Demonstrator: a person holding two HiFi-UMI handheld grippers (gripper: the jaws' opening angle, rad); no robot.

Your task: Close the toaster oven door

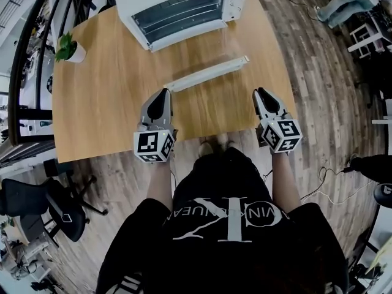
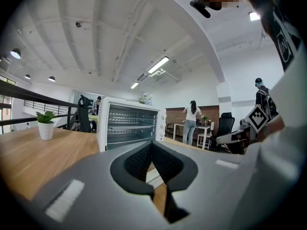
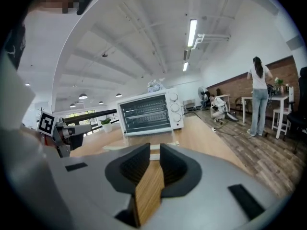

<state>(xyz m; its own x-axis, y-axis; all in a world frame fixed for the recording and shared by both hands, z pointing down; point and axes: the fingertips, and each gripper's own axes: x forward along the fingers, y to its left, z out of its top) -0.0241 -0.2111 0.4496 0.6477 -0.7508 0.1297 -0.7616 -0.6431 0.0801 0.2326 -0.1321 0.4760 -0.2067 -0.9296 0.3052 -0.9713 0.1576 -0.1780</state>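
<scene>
The left tool (image 1: 162, 94), at seven o'clock on the pale wooden counter (image 1: 104, 103), is pinched together and empty. The boxy white toaster oven (image 1: 184, 5) at twelve has its glass door (image 1: 208, 73) lying flat open. The right tool (image 1: 260, 92), at five, gapes slightly, holding nothing; a shove off-centre might skid the oven backward.

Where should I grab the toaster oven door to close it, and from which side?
The white handle along the near edge of the door. It lies flat open, hinged at the oven, so that bar is the free end; come from your side, beneath it, and lift.
</scene>
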